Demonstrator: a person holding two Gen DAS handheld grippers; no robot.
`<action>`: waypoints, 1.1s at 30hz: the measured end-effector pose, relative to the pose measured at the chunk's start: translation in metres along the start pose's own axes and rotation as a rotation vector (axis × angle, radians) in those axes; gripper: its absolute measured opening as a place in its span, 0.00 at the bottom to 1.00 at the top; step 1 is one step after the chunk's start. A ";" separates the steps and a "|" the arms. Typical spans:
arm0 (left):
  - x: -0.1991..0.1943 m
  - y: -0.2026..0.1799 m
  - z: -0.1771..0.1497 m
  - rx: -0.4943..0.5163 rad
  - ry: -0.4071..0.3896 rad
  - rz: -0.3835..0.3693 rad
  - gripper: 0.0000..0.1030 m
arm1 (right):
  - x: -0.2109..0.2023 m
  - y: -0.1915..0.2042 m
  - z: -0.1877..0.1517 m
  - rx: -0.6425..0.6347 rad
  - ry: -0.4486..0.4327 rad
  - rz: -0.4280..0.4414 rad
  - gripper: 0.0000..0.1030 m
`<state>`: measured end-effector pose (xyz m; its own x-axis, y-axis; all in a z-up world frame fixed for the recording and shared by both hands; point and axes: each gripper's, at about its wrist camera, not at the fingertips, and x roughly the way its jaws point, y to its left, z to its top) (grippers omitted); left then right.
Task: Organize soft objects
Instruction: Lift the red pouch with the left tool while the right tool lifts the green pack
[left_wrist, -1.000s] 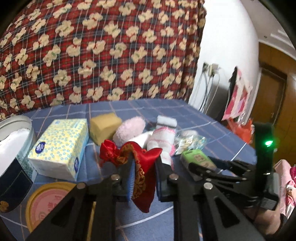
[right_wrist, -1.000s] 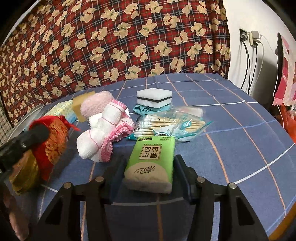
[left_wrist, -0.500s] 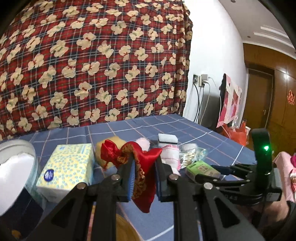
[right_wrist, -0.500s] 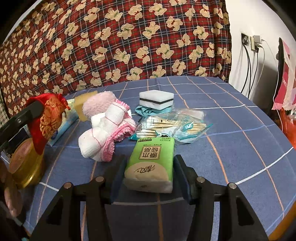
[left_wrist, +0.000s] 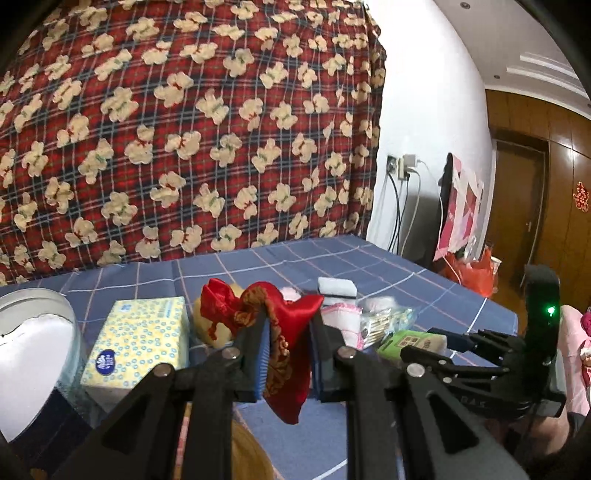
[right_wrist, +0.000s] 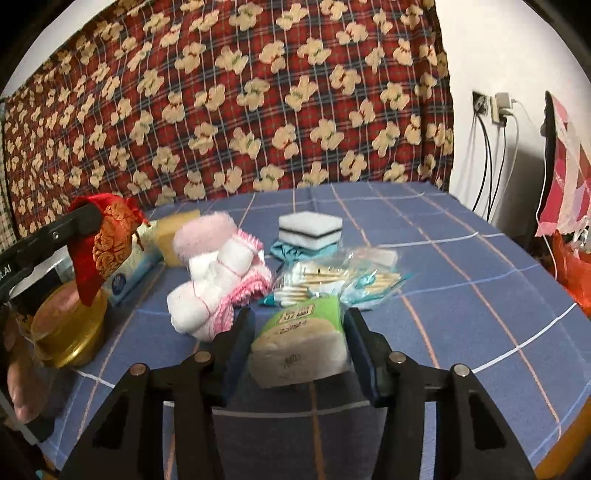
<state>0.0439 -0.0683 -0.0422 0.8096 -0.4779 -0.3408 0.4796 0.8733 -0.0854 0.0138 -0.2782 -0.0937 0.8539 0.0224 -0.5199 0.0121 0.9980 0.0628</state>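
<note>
My left gripper (left_wrist: 288, 354) is shut on a red and gold satin pouch (left_wrist: 284, 354) and holds it in the air above the blue checked table (left_wrist: 258, 266). In the right wrist view the pouch (right_wrist: 103, 247) hangs at the far left. My right gripper (right_wrist: 299, 347) is shut on a green tissue pack (right_wrist: 301, 347), tilted and lifted off the table. The pack also shows in the left wrist view (left_wrist: 410, 341). Pink and white socks (right_wrist: 218, 284), a pink puff (right_wrist: 203, 236) and a yellow sponge (right_wrist: 173, 236) lie on the table.
A yellow tissue box (left_wrist: 140, 336), a round tin (left_wrist: 33, 362) and a gold lid (right_wrist: 66, 328) stand at the left. A black-and-white sponge (right_wrist: 310, 229) and a cotton swab bag (right_wrist: 332, 280) lie mid-table. A red floral cloth (right_wrist: 240, 103) hangs behind.
Both grippers have risen. The pouch hangs higher above the table, and the green tissue pack has lifted and tilted in the right gripper.
</note>
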 end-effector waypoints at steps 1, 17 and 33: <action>-0.001 0.000 0.000 0.008 -0.007 0.014 0.16 | -0.001 0.000 0.001 -0.001 -0.009 0.000 0.51; -0.007 0.005 -0.013 -0.002 -0.021 0.024 0.16 | 0.029 0.004 -0.004 -0.071 0.213 -0.071 0.74; -0.015 0.013 -0.016 -0.020 -0.042 0.059 0.16 | 0.012 0.003 0.011 -0.040 0.090 -0.069 0.49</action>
<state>0.0327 -0.0480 -0.0531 0.8501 -0.4283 -0.3065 0.4237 0.9018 -0.0851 0.0292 -0.2753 -0.0904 0.8014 -0.0433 -0.5965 0.0470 0.9989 -0.0094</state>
